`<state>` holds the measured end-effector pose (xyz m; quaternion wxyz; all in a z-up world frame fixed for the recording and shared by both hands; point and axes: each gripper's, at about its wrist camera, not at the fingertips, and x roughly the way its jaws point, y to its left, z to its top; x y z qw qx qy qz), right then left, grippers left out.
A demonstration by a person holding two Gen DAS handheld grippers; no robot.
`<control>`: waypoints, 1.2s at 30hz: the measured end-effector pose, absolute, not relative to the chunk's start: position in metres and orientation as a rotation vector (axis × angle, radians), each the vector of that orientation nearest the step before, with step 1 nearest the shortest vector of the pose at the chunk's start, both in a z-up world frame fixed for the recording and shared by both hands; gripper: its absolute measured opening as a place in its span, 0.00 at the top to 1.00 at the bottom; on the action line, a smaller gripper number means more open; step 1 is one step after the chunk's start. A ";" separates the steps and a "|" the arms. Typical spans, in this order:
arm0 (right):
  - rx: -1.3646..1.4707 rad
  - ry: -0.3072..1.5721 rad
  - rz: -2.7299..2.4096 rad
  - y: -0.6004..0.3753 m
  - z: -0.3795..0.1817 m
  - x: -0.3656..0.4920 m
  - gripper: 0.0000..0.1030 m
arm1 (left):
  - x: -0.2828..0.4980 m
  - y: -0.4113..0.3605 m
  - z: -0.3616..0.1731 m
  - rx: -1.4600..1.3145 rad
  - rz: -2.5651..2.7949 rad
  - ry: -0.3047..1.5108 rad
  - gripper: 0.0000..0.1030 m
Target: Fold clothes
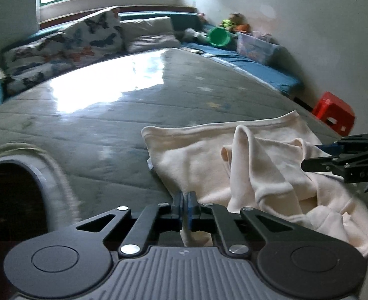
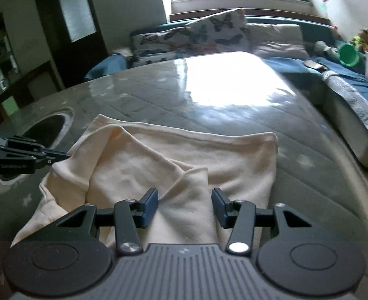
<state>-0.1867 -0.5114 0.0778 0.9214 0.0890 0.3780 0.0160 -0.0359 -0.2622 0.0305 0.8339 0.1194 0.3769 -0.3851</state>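
Lying rumpled on the grey quilted mattress [image 1: 96, 130], the cream fleece garment [image 1: 196, 165] is pinched at its near edge by the left gripper [image 1: 185, 201]; the right gripper [image 2: 185, 206] is held half-open over a ridge, nothing grasped; a thin pinch could be lost if tugged

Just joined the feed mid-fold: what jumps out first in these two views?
A rumpled cream fleece garment lies on the grey quilted mat. The left tool is shut on its near edge, and the right tool hangs open over a raised fold. A bright window glare streaks the mat beyond.
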 end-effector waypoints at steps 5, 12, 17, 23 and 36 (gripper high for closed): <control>0.166 0.777 0.096 -0.476 0.077 -0.143 0.52 | -0.008 -0.225 0.033 0.224 -0.697 0.797 0.97; 0.113 0.778 0.210 -0.411 0.076 -0.077 0.52 | 0.034 -0.160 0.042 0.176 -0.513 0.782 0.97; 0.069 0.784 0.302 -0.361 0.076 -0.033 0.52 | 0.058 -0.111 0.048 0.136 -0.383 0.764 0.97; 0.009 0.783 0.404 -0.309 0.080 -0.004 0.53 | 0.076 -0.057 0.045 0.087 -0.272 0.779 0.97; -0.018 0.793 0.454 -0.297 0.090 0.006 0.64 | 0.063 -0.039 0.064 0.026 -0.312 0.729 0.78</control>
